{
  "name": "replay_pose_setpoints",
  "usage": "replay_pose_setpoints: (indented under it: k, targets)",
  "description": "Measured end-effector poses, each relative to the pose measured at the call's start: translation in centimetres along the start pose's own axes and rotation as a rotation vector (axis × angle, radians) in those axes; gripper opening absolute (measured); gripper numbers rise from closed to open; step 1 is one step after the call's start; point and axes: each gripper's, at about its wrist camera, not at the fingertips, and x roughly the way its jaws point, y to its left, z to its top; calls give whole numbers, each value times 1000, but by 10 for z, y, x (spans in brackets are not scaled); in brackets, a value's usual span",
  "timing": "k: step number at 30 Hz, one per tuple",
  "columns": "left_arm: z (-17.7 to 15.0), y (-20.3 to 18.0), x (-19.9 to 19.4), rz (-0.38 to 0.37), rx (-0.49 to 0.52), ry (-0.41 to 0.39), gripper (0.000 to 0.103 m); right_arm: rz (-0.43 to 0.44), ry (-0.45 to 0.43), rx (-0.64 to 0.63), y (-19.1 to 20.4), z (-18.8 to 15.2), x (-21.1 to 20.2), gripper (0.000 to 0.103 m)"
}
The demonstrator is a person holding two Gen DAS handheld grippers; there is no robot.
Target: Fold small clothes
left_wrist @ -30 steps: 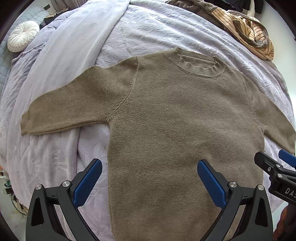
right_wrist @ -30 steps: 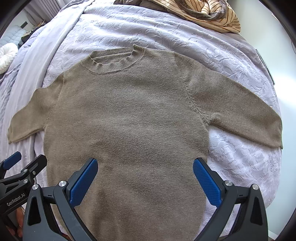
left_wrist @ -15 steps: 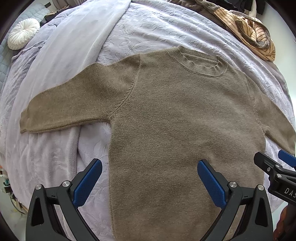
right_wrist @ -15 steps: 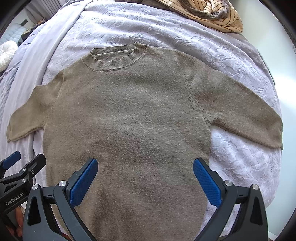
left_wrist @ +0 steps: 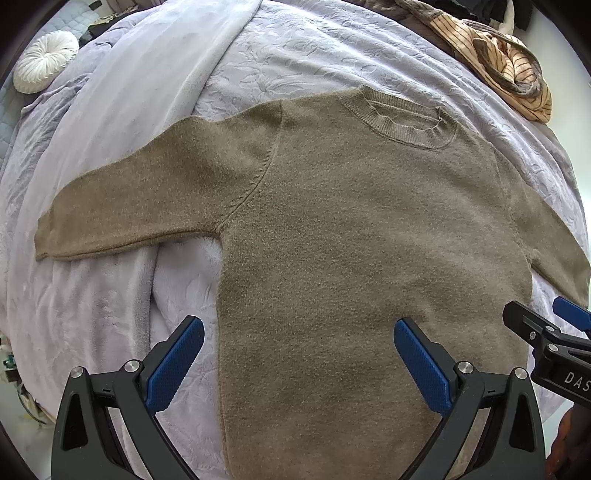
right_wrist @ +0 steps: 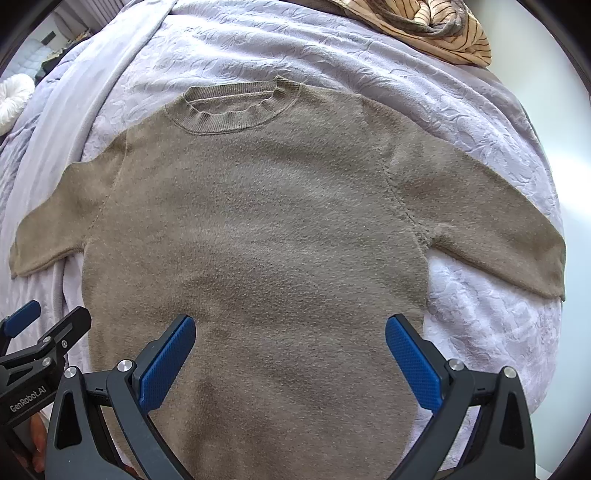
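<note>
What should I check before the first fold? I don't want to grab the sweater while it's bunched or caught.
1. Sweater lies flat, front up, collar away from the grippers: ok.
2. Both sleeves spread out, left sleeve, right sleeve: ok.
3. Left gripper jaws wide apart, holding nothing: ok.
4. Right gripper jaws wide apart, holding nothing: ok.
5. Striped garment lies apart from the sweater: ok.
6. Bottom hem straight: cannot tell, out of view.
</note>
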Motion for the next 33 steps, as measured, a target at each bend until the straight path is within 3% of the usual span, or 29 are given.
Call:
replay_pose_setpoints:
  k: [13, 18, 21, 27, 30, 33]
  targets:
    - [-4, 4, 9, -11, 10, 15, 103, -8, 12, -16, 9, 0, 4, 103]
    - [-5, 16, 14, -58, -15, 22, 103, 49, 7, -13, 14, -4, 5, 103]
    - [-6, 28, 16, -37, -44, 13, 103, 112, 8, -27, 22, -6, 7, 103]
    - [-8, 83, 30, -137, -155, 14, 103, 226, 4, -44, 51, -10, 11, 103]
    - [-8, 129, 32, -170, -249, -42, 103, 301, 35, -63, 72, -13, 17, 103]
    - [-9, 200, 34, -201, -407, -146, 103, 311, 50, -110, 98, -18, 21, 103]
